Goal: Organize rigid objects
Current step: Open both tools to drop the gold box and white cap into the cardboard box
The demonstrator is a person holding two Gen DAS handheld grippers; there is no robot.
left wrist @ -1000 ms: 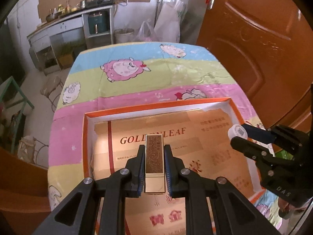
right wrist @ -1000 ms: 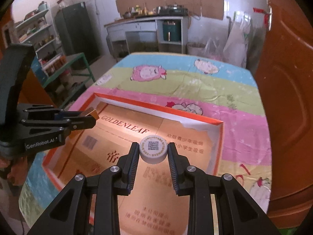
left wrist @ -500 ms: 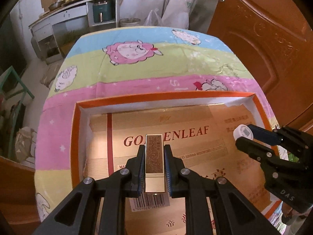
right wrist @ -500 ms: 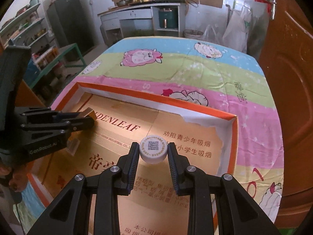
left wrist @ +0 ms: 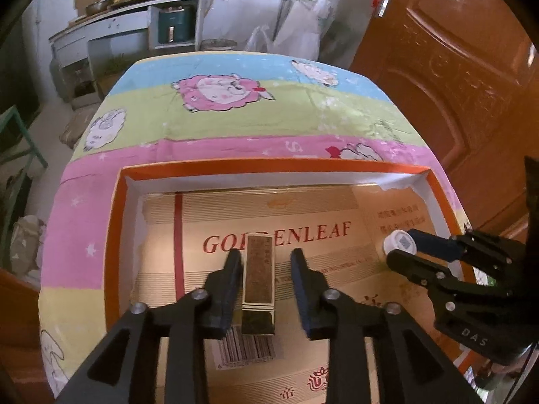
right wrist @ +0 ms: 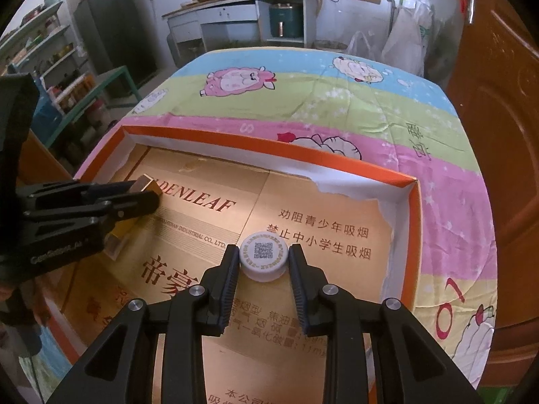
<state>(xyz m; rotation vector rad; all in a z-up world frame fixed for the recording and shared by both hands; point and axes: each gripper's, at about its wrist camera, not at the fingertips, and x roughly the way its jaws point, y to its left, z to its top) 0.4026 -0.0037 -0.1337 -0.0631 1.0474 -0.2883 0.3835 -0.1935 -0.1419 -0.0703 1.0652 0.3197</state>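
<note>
A gold and brown rectangular lighter (left wrist: 258, 277) lies on the cardboard floor of the orange-rimmed box (left wrist: 269, 167). My left gripper (left wrist: 266, 262) is open around it, right finger clearly apart from it. From the right wrist view the lighter (right wrist: 143, 185) shows at the left between those fingers. A white round cap with a QR code (right wrist: 263, 258) sits between the fingers of my right gripper (right wrist: 264, 261), which is shut on it low over the box floor. The cap (left wrist: 399, 243) also shows at the right in the left wrist view.
The box (right wrist: 276, 144) lies on a table with a striped sheep-print cloth (left wrist: 235, 114). A wooden door (left wrist: 454, 67) stands close on the right. A kitchen counter (right wrist: 242, 10) and shelves (right wrist: 43, 54) are beyond the table.
My left gripper has opened and the lighter now rests on the box floor. Both grippers have come lower and further into the box. The right gripper still grips the cap.
</note>
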